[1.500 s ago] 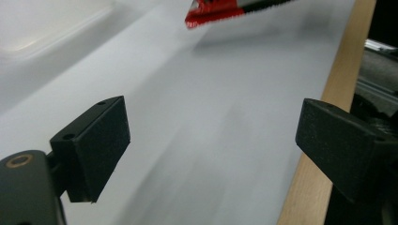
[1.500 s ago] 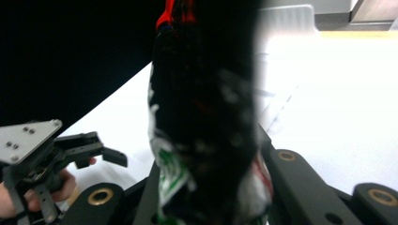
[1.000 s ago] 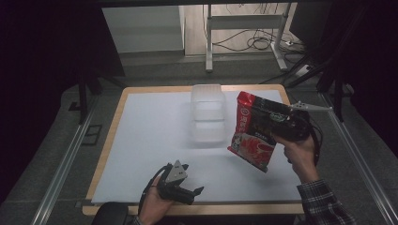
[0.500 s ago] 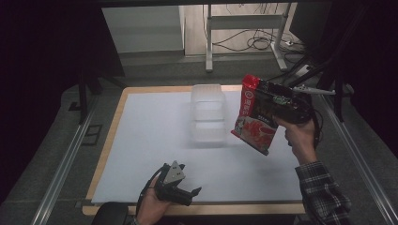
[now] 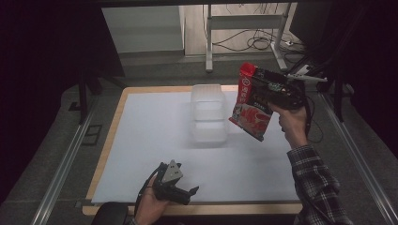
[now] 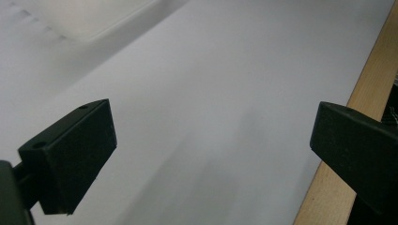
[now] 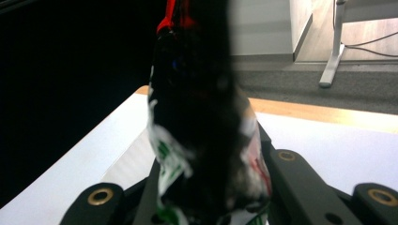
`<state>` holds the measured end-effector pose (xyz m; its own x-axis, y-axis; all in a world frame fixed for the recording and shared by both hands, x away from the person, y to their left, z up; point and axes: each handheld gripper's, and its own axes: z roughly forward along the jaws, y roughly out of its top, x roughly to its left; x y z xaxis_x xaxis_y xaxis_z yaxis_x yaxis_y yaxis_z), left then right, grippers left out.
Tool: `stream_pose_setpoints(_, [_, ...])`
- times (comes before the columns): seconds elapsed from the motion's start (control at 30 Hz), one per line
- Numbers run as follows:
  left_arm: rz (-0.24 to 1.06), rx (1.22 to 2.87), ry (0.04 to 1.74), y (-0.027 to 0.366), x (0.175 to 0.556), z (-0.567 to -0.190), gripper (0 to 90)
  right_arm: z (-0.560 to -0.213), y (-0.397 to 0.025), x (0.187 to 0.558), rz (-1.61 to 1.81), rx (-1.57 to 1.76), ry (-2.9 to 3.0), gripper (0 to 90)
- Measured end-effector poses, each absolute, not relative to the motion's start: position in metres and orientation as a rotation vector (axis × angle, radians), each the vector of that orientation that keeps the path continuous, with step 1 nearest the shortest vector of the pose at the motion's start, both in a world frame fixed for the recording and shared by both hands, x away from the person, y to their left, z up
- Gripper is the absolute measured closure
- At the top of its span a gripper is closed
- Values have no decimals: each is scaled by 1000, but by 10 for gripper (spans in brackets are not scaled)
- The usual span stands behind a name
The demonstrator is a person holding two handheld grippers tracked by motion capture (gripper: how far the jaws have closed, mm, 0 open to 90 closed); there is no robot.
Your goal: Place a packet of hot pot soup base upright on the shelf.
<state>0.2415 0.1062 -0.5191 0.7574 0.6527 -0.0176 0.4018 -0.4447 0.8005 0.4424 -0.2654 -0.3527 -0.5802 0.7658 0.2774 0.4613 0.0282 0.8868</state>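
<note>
Looking down from the high view first: my right gripper (image 5: pixel 263 91) is up in the air over the right side of the table, clamped on a red crinkly snack bag with white and red printing (image 5: pixel 250 104). The bag hangs tilted, its red top edge up near the gripper and its bottom corner pointing down toward the white sheet covering the wooden-edged table (image 5: pixel 141 140). It's off the table entirely, just to the right of a clear plastic lidded container (image 5: pixel 208 114) that sits near the middle-back of the sheet. I can't tell from here whether bag and container overlap or are just close. My left gripper (image 5: pixel 190 194) rests low at the near edge of the table, grey three-cornered plate on top, jaws spread apart with nothing between them.

Left gripper view: the two black jaws stand wide apart, one at each side of the frame, and between them is just bare white sheet. The left gripper (image 6: pixel 213 154) isn't touching or holding anything. The table's wooden edge runs along the right, and a blurry bit of the clear container (image 6: pixel 94 18) sits at the top left.

Right gripper view: the snack bag (image 7: pixel 202 140) is jammed right up against the camera, dark and out of focus, with red at the top and white and green print lower down. The right gripper (image 7: pixel 211 206) is closed tight on it, jaws pressed in from both sides.
</note>
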Motion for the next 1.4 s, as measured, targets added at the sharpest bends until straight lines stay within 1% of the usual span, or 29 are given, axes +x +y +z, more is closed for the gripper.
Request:
stream_pose_setpoints(0.33, [363, 2076, 800, 109, 242, -519, 0, -357, -256, 474, 1606, 1289, 1992, 760])
stream_pose_setpoints(0.8, [391, 2069, 776, 110, 242, -520, 0, -367, -236, 510, 1628, 1272, 1969, 761])
stream_pose_setpoints(1.4, [403, 2067, 770, 110, 243, -520, 0, -379, -210, 548, 1661, 1251, 1950, 761])
